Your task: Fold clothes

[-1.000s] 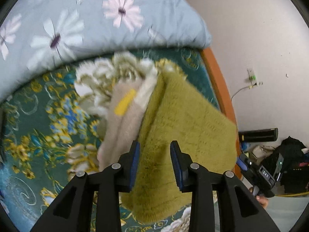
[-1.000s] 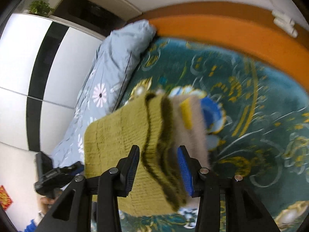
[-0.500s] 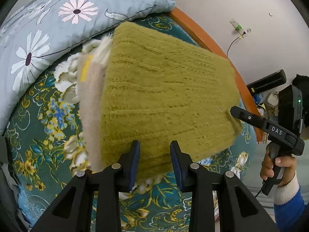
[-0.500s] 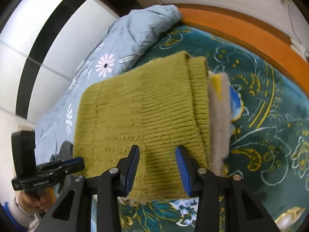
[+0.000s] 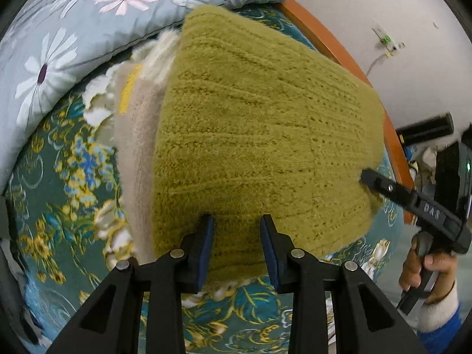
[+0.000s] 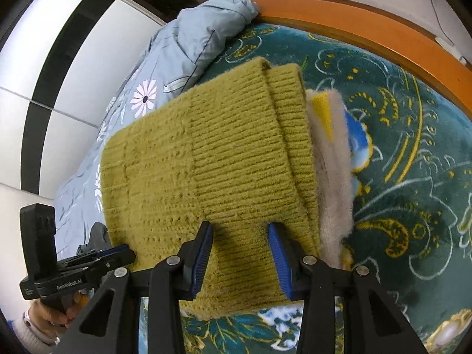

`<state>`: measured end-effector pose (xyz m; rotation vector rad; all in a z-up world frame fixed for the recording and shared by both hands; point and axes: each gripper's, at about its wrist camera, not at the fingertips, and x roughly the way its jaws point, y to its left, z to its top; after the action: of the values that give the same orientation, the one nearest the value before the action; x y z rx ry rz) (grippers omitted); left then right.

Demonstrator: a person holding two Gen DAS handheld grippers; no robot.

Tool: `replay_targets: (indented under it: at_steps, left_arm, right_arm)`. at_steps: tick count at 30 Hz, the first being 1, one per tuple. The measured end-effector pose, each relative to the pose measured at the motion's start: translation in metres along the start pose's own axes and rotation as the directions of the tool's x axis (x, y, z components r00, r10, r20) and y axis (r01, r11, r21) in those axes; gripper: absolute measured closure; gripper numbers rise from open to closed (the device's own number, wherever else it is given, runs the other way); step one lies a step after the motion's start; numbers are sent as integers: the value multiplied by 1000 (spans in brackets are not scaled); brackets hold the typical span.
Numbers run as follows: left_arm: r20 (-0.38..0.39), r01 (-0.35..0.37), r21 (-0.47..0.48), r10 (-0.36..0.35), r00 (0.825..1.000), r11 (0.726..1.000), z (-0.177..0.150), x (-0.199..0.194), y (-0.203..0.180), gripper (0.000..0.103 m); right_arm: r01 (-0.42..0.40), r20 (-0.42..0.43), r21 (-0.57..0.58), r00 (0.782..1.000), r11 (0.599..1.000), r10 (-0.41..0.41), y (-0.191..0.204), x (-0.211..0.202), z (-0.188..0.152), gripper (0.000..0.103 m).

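**Two grippers hold folded olive sweater over a stack on the bed**

The left gripper is clamped on the near edge of a folded olive-green knit sweater, the thick fold filling the gap between its blue pads. The right gripper grips the same garment the same way near its ribbed cuff end. From each tool the sweater spreads out toward twelve o'clock, its long axis running across from nine to three between the two hands, so neither hand is clearly nearer. In the left wrist view the right gripper shows at four o'clock, touching the far edge of the knit. Just beyond, a beige fleece garment with a yellow patch peeks from under the sweater. The teal floral bedspread lies below. A blue daisy-print quilt sits at eleven o'clock. The likely next step is to settle the sweater squarely on that stack.
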<state>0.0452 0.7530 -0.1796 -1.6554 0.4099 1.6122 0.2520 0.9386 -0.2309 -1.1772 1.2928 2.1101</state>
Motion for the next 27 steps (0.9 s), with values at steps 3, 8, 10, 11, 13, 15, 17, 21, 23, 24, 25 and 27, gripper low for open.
replay_targets:
  at_steps: [3, 8, 10, 11, 13, 15, 17, 21, 23, 24, 25, 27]
  left_arm:
    - [-3, -2, -37, 2, 1000, 999, -4, -7, -4, 65]
    - [33, 17, -77, -14, 999, 997, -18, -25, -12, 53]
    - [63, 36, -101, -30, 998, 994, -25, -33, -16, 50]
    - [74, 45, -113, -37, 997, 993, -29, -34, -17, 50]
    - [89, 54, -131, -42, 995, 990, -36, -35, -19, 50]
    - [95, 54, -144, -40, 995, 988, -41, -34, -22, 50]
    - [79, 35, -154, -23, 997, 987, -48, -29, -25, 50]
    - [32, 5, -168, 1, 999, 986, -66, -22, -32, 50]
    - [11, -16, -182, 19, 1000, 983, -74, -17, -33, 50]
    - [1, -27, -189, 28, 1000, 982, -78, -14, -33, 50]
    - [-11, -40, -203, 38, 999, 978, -82, -11, -33, 50]
    - [-19, -50, -222, 46, 999, 974, -86, -7, -32, 50]
  right_arm:
    - [10, 19, -17, 1000, 1000, -10, 10, -15, -6, 59]
    - [15, 38, -67, 999, 998, -12, 19, -38, -36, 54]
    - [17, 19, -77, 1000, 997, -16, 18, -40, -50, 54]
    - [14, 8, -76, 1000, 997, -14, 18, -37, -54, 53]
    - [10, -14, -63, 1000, 998, -11, 16, -35, -64, 53]
    - [8, -28, -56, 1000, 998, -10, 15, -31, -70, 53]
    - [18, -34, -70, 999, 997, -20, 17, -30, -77, 51]
    - [32, -56, -91, 998, 995, -37, 18, -25, -89, 48]
    - [36, -67, -94, 997, 995, -43, 17, -24, -94, 47]
    - [41, -71, -96, 996, 994, -48, 17, -23, -95, 47]
    - [47, -76, -99, 996, 994, -54, 17, -22, -97, 46]
    - [57, -84, -102, 994, 993, -66, 17, -19, -98, 44]
